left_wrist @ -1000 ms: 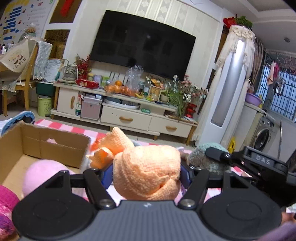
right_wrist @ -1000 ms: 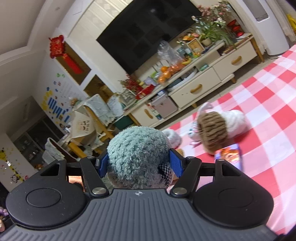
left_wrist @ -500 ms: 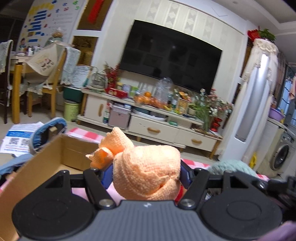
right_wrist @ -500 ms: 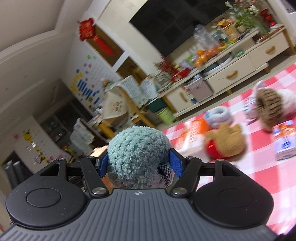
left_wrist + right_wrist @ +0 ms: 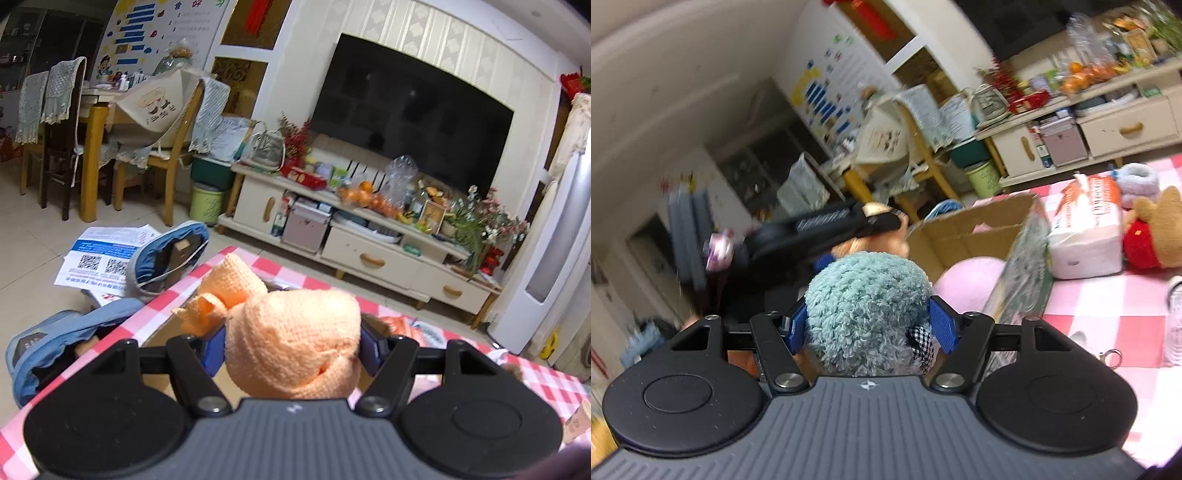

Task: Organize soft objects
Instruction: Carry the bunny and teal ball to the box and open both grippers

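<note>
An orange knitted soft toy (image 5: 295, 343) fills the left wrist view, and my left gripper (image 5: 291, 349) is shut on it with a blue pad on each side. Brown cardboard of the box (image 5: 159, 334) shows just beneath it, over the red-checked cloth (image 5: 258, 266). My right gripper (image 5: 870, 326) is shut on a fluffy teal toy (image 5: 866, 302). Beyond it in the right wrist view stands the open cardboard box (image 5: 964, 229), with a pink plush ball (image 5: 971, 273) inside. The left gripper (image 5: 882, 236) hangs above the box's left side with the orange toy.
Right of the box lie a tissue pack (image 5: 1086, 232), a brown bear in red (image 5: 1156, 232) and a pale blue plush (image 5: 1137, 181). Blue bags (image 5: 166, 254) and papers (image 5: 99, 254) lie on the floor past the table's edge. A TV cabinet (image 5: 369, 254) lines the far wall.
Both views have swung to the left. The left gripper carried the orange toy over the box toward the table's left edge. The box and the left gripper have entered the right wrist view.
</note>
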Motion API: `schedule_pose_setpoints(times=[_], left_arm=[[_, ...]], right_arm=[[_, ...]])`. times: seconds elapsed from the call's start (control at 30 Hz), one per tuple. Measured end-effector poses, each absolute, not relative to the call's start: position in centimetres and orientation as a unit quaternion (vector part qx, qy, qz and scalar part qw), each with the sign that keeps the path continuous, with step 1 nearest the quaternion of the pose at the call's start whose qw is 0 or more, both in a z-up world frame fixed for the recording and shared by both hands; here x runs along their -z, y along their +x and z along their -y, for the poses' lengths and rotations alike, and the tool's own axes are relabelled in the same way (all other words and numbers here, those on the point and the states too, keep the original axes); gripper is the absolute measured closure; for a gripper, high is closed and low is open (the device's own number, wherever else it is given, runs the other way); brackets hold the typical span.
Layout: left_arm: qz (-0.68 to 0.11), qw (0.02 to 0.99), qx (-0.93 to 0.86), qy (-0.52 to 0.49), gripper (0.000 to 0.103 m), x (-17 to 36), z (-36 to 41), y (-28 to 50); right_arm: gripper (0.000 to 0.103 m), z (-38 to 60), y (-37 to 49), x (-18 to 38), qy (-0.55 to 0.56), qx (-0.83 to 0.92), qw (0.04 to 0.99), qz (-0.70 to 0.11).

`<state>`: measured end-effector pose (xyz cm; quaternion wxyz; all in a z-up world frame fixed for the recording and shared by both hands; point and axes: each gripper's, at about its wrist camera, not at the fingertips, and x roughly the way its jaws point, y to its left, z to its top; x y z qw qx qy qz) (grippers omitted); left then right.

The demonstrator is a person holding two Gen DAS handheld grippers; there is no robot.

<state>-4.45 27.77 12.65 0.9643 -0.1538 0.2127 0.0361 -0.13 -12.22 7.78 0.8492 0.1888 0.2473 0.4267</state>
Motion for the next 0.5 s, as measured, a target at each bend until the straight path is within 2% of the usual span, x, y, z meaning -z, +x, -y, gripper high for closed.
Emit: schedule_pose_setpoints(times=[0.1, 0.17, 0.2, 0.4, 0.5], left_arm=[[-0.226, 0.962, -0.043, -0.150, 0.032, -12.2, -28.2, -4.0], [-0.236, 0.959, -0.047, -0.148, 0.031, -11.9, -28.5, -3.7], [-0.242, 0.958, -0.048, -0.146, 0.030, -11.7, -28.5, -3.6], [-0.241, 0.959, -0.059, -0.138, 0.018, -12.1, -28.4, -4.1], [-0.231, 0.962, -0.054, -0.138, 0.018, -12.5, -28.0, -4.5]], right_arm=[[0.016, 11.7, -0.4, -7.6, 0.143, -0.422, 0.858, -0.255], [0.010, 11.8, -0.2, -7.3, 0.133, -0.418, 0.859, -0.265], [0.003, 12.1, -0.2, -7.3, 0.134, -0.416, 0.858, -0.270], [0.002, 15.5, -1.3, -9.1, 0.151, -0.403, 0.867, -0.251], [0.002, 17.8, -2.0, -10.2, 0.154, -0.382, 0.881, -0.233]])
